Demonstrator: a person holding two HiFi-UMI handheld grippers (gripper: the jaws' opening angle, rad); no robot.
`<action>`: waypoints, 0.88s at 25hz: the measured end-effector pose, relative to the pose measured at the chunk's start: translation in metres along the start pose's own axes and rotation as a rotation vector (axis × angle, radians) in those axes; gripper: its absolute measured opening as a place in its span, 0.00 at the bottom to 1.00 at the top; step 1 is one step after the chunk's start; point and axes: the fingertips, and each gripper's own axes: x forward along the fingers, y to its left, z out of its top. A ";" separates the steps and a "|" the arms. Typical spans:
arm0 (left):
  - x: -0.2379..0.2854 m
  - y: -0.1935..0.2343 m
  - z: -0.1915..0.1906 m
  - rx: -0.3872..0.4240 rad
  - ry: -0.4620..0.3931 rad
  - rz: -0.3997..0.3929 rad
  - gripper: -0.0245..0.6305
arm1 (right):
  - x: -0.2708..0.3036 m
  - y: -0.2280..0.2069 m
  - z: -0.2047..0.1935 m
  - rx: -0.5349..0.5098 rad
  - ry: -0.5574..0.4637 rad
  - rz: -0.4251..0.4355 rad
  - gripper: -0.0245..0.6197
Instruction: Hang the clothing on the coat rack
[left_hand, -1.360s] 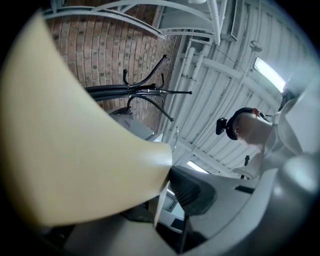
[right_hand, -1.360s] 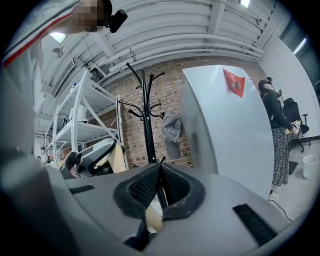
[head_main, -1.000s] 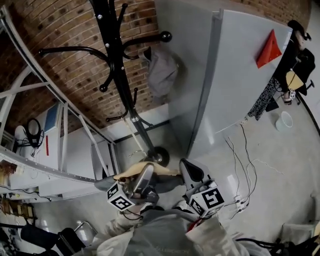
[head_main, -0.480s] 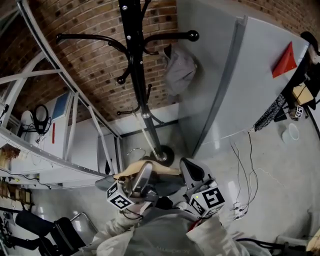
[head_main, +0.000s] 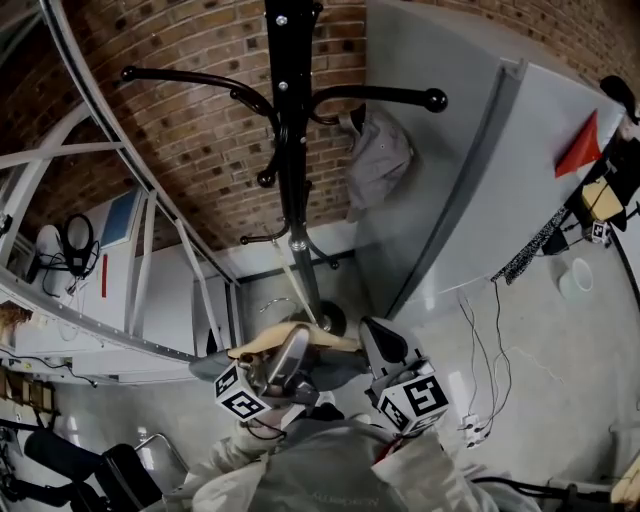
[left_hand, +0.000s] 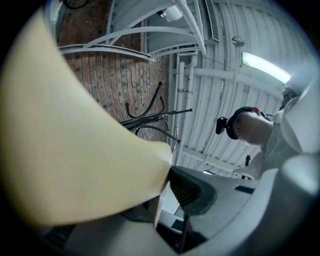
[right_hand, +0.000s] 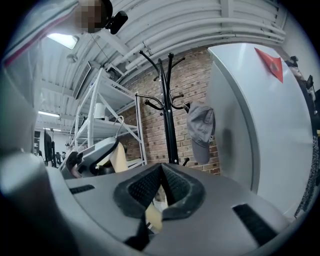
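Brick wall (head_main: 180, 160); coat rack (head_main: 290, 150) ahead of the grippers, cream garment (head_main: 255, 347) not yet hung.
Left gripper (head_main: 295, 338) and right gripper (head_main: 376, 332) both clamp it.

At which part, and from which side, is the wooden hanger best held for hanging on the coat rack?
Grip the wooden hanger by its flat arms, one on each side of the wire hook, coming from the person's side. The hook points toward the coat rack, so it likely stays free. The left hand-held gripper and right hand-held gripper hold it so.
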 end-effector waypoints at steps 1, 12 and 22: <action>0.001 0.003 0.002 -0.001 0.000 -0.003 0.19 | 0.005 -0.001 0.000 0.001 -0.001 -0.003 0.08; 0.004 0.030 0.038 0.012 -0.006 -0.035 0.19 | 0.049 0.003 0.010 -0.024 -0.032 -0.043 0.08; 0.016 0.034 0.042 0.014 0.012 -0.060 0.19 | 0.055 0.008 0.019 -0.042 -0.033 -0.055 0.08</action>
